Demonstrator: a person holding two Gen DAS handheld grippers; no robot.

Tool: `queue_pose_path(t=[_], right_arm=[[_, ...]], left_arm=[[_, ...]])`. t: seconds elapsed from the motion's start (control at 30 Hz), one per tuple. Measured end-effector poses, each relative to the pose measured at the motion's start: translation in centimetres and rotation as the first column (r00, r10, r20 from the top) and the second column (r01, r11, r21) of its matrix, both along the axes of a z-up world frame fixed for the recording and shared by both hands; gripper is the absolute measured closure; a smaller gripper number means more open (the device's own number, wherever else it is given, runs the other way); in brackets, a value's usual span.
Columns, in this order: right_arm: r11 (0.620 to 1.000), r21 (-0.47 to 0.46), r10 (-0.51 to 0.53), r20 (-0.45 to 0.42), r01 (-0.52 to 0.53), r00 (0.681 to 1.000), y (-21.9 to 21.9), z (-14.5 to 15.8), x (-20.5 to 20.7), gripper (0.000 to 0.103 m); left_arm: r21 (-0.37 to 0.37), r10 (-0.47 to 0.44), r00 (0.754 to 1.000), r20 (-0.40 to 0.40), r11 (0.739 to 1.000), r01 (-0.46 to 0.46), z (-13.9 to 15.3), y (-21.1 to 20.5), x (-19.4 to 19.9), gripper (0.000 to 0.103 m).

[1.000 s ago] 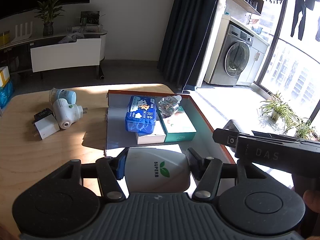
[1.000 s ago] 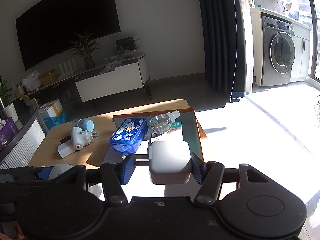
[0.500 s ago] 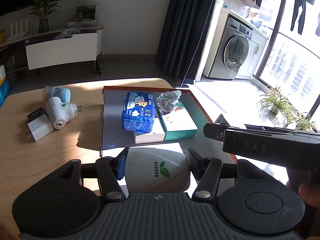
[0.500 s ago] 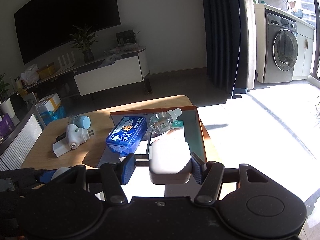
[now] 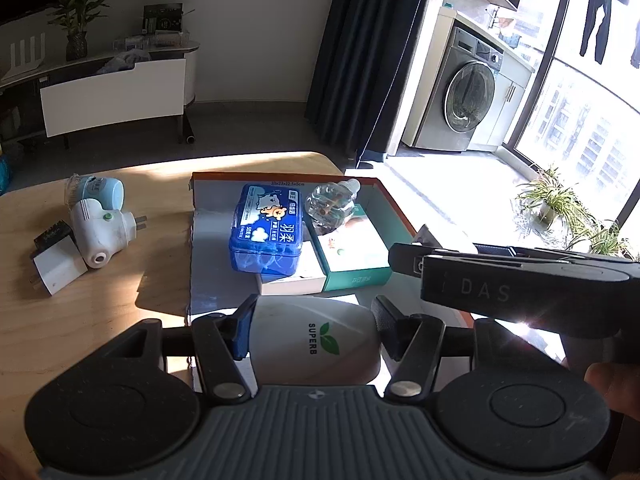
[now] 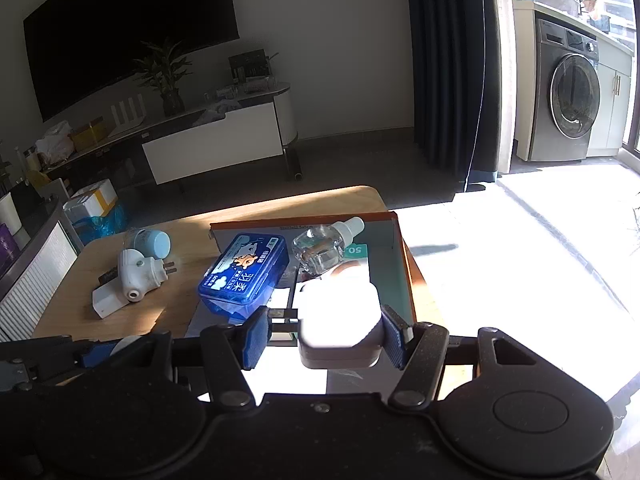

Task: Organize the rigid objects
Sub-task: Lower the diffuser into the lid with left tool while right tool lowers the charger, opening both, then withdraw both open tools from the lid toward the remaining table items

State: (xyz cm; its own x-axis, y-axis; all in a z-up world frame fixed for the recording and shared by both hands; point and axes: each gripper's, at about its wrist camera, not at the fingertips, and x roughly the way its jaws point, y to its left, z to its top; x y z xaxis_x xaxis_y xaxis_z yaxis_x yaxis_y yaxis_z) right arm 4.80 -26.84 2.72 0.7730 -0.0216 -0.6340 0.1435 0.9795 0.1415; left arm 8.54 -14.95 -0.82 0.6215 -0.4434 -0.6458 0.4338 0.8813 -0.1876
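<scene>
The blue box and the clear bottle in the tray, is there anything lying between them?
Nothing: in the left wrist view the blue box and clear bottle sit side by side, only a narrow gap showing.

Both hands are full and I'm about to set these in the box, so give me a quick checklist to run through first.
1. Left gripper clamped on the white SUPERB device: ok, fingers press both sides.
2. Right gripper clamped on the white adapter: ok.
3. Bare floor in the orange-rimmed box near its front: ok.
4. Blue case steady on the white box: cannot tell.
5. Clear bottle lying on the green box may roll: cannot tell.
6. Clearance between the two grippers: not ok, the right one crowds the left view.
</scene>
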Motion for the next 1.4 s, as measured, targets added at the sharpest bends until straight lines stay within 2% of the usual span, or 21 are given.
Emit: queue_pose_path(t=[0.17, 0.2, 0.53, 0.57, 0.6, 0.67, 0.87, 1.03, 1.13, 1.2, 1.4], right_arm=[[1.000, 0.004, -0.004, 0.007, 0.004, 1.000, -0.5, -0.2, 1.0, 0.031], [1.000, 0.007, -0.007, 0.013, 0.007, 1.000, -0.7, -0.1, 1.1, 0.026], [0.998, 0.003, -0.058, 0.058, 0.058, 0.997, -1.8, 0.9, 0.7, 0.026], [0.998, 0.003, -0.063, 0.061, 0.063, 0.996, -1.9, 1.0, 0.6, 0.026], [0.998, 0.005, -0.065, 0.062, 0.065, 0.996, -2.0, 1.0, 0.5, 0.026], [0.998, 0.007, -0.065, 0.068, 0.065, 0.996, -1.9, 1.1, 0.4, 0.026], [0.999, 0.000, -0.053, 0.079, 0.053, 0.996, -1.2, 1.6, 0.2, 0.024], [0.999, 0.000, -0.039, 0.086, 0.039, 0.996, -0.3, 1.9, 0.0, 0.017], [1.000, -0.001, -0.023, 0.087, 0.023, 0.996, 0.4, 2.1, 0.0, 0.016], [1.000, 0.005, -0.009, 0.086, 0.008, 0.996, 1.1, 2.2, 0.1, 0.016], [0.999, -0.011, 0.033, 0.092, -0.032, 0.995, 3.1, 2.8, 0.3, 0.014]], left_arm=[[0.000, -0.012, 1.000, -0.014, 1.000, 0.012, -0.3, -0.5, 0.7, 0.043], [-0.001, -0.014, 1.000, -0.016, 1.000, 0.014, -0.3, -0.7, 0.8, 0.043], [-0.011, -0.038, 0.999, -0.025, 0.999, 0.037, -0.5, -2.2, 2.4, 0.044], [-0.019, -0.038, 0.999, -0.024, 0.999, 0.037, -0.4, -2.2, 2.5, 0.041], [-0.026, -0.039, 0.999, -0.024, 0.999, 0.038, -0.2, -2.2, 2.6, 0.031], [-0.037, -0.030, 1.000, -0.008, 0.999, 0.030, 0.2, -2.0, 2.5, 0.025], [-0.028, 0.001, 1.000, -0.011, 1.000, -0.002, 0.8, -0.9, 2.3, 0.020], [0.012, 0.063, 0.998, -0.003, 0.998, -0.063, 1.6, 1.0, 2.0, 0.013], [0.041, 0.095, 0.995, 0.012, 0.995, -0.095, 2.1, 2.2, 1.8, 0.011], [0.054, 0.113, 0.993, 0.018, 0.992, -0.114, 2.3, 2.9, 1.6, 0.007], [0.053, 0.173, 0.985, 0.027, 0.983, -0.174, 2.8, 5.4, 1.2, 0.005]])
